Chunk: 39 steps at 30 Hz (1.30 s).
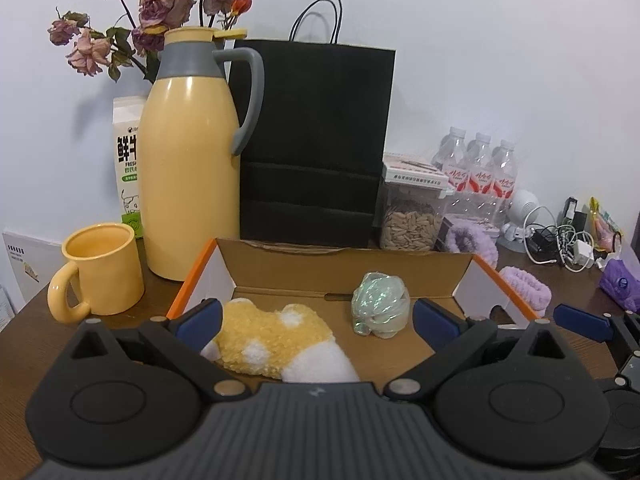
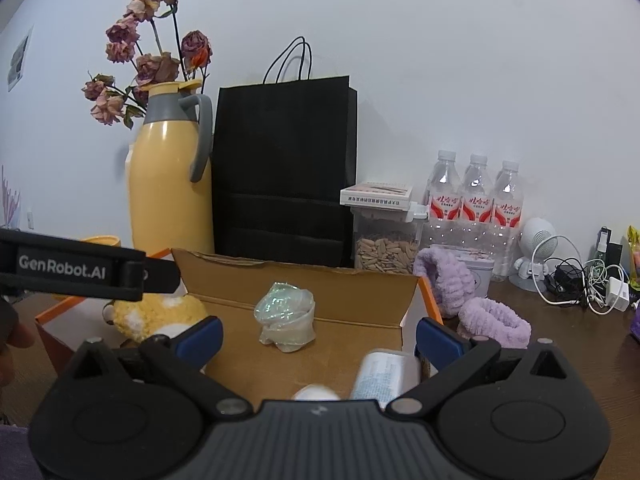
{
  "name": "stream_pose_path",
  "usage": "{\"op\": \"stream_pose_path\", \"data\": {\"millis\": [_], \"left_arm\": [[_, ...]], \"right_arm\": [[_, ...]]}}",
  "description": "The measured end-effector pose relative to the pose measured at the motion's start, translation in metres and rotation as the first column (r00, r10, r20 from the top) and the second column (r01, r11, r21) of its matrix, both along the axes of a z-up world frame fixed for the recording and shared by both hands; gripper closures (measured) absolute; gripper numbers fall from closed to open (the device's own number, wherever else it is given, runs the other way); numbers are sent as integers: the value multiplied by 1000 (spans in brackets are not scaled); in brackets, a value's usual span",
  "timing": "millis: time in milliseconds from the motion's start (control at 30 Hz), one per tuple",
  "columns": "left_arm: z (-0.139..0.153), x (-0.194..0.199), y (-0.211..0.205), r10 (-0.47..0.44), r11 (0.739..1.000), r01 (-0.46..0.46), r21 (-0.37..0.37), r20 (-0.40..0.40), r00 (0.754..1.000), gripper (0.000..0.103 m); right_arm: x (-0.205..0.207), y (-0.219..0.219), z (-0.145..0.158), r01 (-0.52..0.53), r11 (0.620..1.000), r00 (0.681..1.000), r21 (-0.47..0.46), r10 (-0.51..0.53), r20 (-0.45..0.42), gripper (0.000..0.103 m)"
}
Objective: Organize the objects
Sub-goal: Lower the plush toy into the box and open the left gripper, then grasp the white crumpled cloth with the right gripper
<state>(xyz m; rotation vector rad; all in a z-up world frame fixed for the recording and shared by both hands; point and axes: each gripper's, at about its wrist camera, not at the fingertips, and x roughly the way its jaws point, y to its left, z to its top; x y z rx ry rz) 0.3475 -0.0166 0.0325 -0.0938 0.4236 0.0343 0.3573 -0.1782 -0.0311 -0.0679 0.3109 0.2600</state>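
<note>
yellow plush toy (image 1: pixel 276 338) inside cardboard box (image 1: pixel 344 258)

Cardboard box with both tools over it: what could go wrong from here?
The left tool is open over the yellow plush; closing now might pinch only loose fuzz and slip. The right tool hovers close beside it over the cardboard box, so the two could collide. The light iridescent wrap bundle sits between the fingers' line and could get knocked aside.
</note>
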Motion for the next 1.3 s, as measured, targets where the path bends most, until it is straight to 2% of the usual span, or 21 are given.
{"op": "stream_pose_path", "data": {"millis": [433, 867, 1167, 1300], "left_arm": [[17, -35, -3, -23, 1000, 24, -3, 83, 996, 0], [8, -63, -9, -30, 999, 28, 16, 126, 992, 0], [-1, -87, -2, -11, 1000, 10, 9, 119, 993, 0], [-11, -97, 4, -13, 1000, 13, 6, 93, 996, 0]], "right_arm": [[-38, -4, 13, -7, 1000, 998, -7, 8, 60, 0], [-76, -13, 8, -8, 1000, 998, -5, 8, 62, 0], [-97, -15, 0, -9, 1000, 999, 1, 9, 42, 0], [-107, -18, -6, -12, 1000, 1000, 6, 11, 17, 0]]}}
